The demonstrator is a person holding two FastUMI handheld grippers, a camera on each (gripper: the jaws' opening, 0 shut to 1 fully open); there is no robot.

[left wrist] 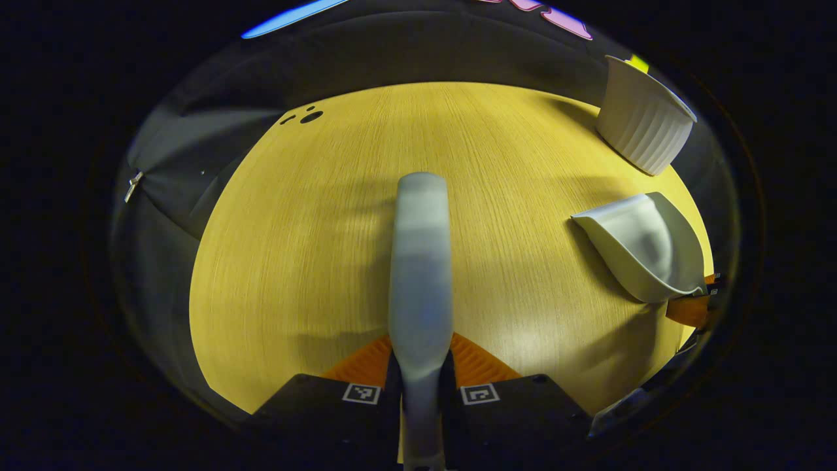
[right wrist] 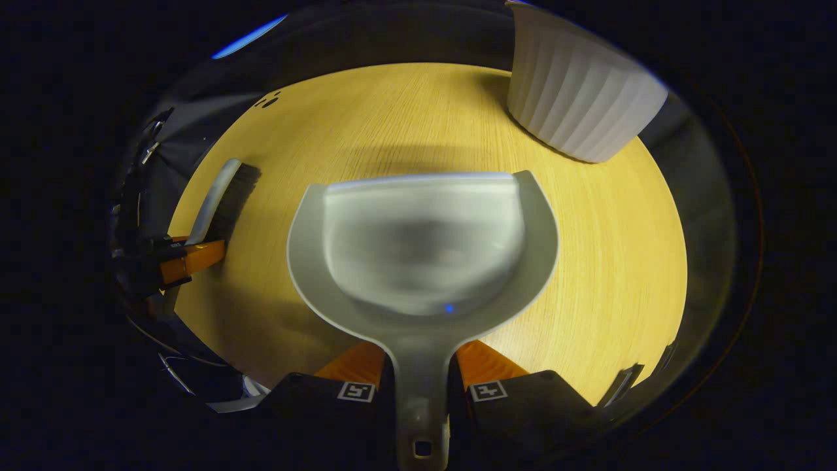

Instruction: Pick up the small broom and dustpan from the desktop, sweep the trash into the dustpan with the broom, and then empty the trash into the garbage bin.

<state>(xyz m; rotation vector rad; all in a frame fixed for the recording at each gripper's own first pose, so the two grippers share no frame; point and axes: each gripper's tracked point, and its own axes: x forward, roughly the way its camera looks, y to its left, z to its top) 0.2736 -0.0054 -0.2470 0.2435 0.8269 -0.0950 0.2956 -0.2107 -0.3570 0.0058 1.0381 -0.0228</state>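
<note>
Left gripper view, nearest first: the left gripper (left wrist: 420, 366) is clamped on the broom (left wrist: 420, 261), whose pale back runs straight ahead over the desk (left wrist: 294, 261). Right of the broom, farther off, the dustpan (left wrist: 644, 248) hangs tilted above the wood, with the bin (left wrist: 644, 124) beyond it at the desk's far right corner.

Right gripper view, nearest first: the right gripper (right wrist: 420, 376) is closed on the dustpan's handle, both fingers pressing it, and the pan's scoop (right wrist: 422, 242) opens forward. The scoop is blurred; I cannot make out any trash inside. Left of the dustpan the broom's dark bristles (right wrist: 237, 193) point down toward the desk, held by the other gripper. Beyond the dustpan and to its right stands the ribbed white bin (right wrist: 575, 91), close ahead.

No trash is visible on the bare wood in either view, apart from a few dark marks far left of the bin that I cannot identify.

By my reading, both tools are picked up, and the clean desk suggests sweeping may be finished. Tipping the dustpan over the bin appears to be what is left.
</note>
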